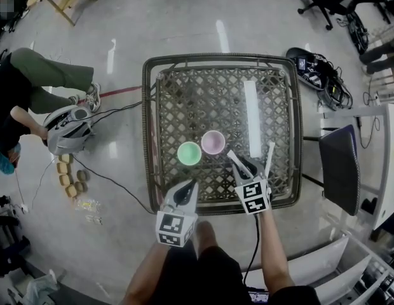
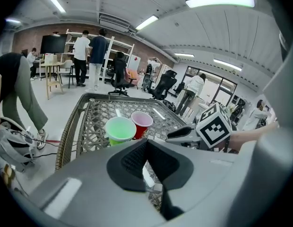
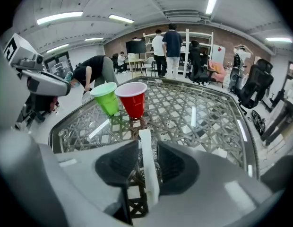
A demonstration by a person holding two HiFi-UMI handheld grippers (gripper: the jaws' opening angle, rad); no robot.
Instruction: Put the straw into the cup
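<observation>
A green cup (image 1: pixel 189 152) and a red cup with a pale inside (image 1: pixel 213 142) stand side by side, touching, in the middle of the lattice table (image 1: pixel 148 126). My right gripper (image 1: pixel 251 162) is low over the table's near right part, just short of the cups, and open. A white straw (image 3: pixel 147 169) runs lengthwise between its pads, with a small gap on the left side. The red cup (image 3: pixel 133 100) and green cup (image 3: pixel 107 97) stand straight ahead of it. My left gripper (image 1: pixel 189 188) hovers at the near edge, shut and empty, pointing at the green cup (image 2: pixel 120 129).
The table top is glass over wicker, with a raised rim and a long light reflection (image 1: pixel 252 119). A person (image 1: pixel 32 81) crouches on the floor at left beside a grey device (image 1: pixel 68 129). A dark chair (image 1: pixel 340 164) stands close on the right, with cables and shoes (image 1: pixel 318 68) beyond.
</observation>
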